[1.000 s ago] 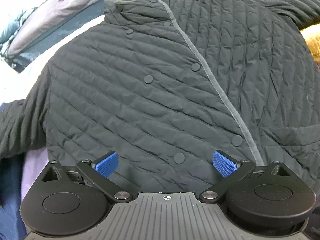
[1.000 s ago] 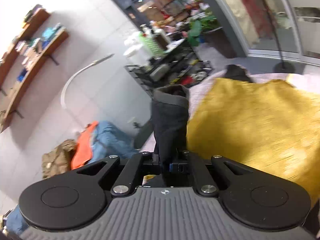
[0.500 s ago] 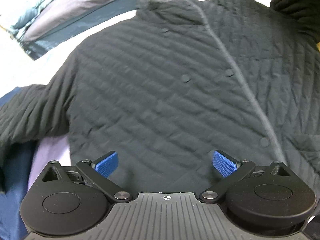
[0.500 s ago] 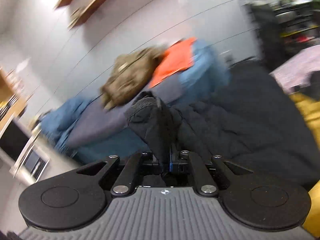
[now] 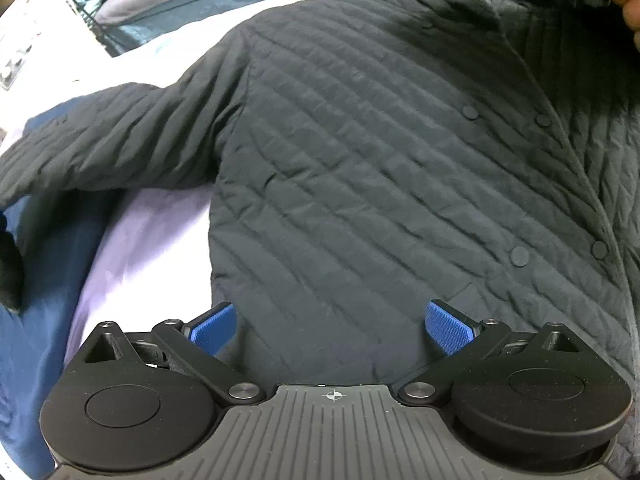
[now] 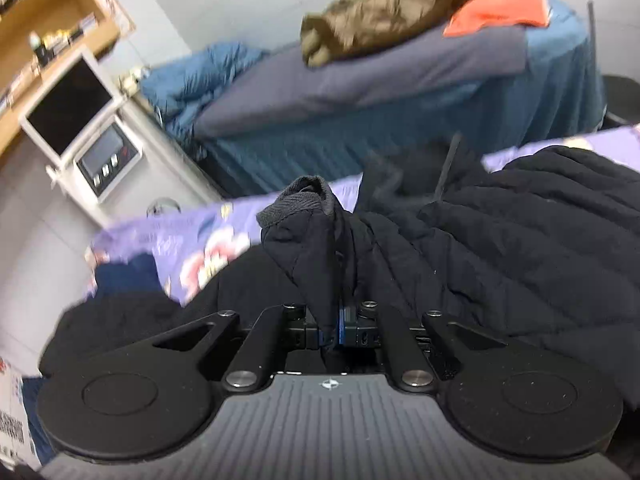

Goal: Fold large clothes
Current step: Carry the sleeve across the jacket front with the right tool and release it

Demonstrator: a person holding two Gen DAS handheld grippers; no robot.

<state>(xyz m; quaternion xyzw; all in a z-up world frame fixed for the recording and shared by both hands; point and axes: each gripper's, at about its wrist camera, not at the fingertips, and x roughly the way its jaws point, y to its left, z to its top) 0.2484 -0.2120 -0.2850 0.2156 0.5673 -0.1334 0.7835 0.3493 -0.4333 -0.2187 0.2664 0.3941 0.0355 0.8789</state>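
A dark quilted jacket with round snap buttons lies spread front-up on a pale lilac sheet. Its left sleeve stretches out to the left. My left gripper is open with its blue pads above the jacket's lower hem, holding nothing. My right gripper is shut on the jacket's other sleeve, whose ribbed cuff sticks up past the fingers. The jacket body lies to the right in the right wrist view.
A flowered lilac sheet covers the bed. Behind it a second bed with blue bedding holds an olive garment and an orange one. A white cabinet with a monitor stands at left.
My right gripper has swung the held sleeve from the far side over toward the jacket body. My left gripper's view has shifted left along the hem, showing more of the left sleeve.
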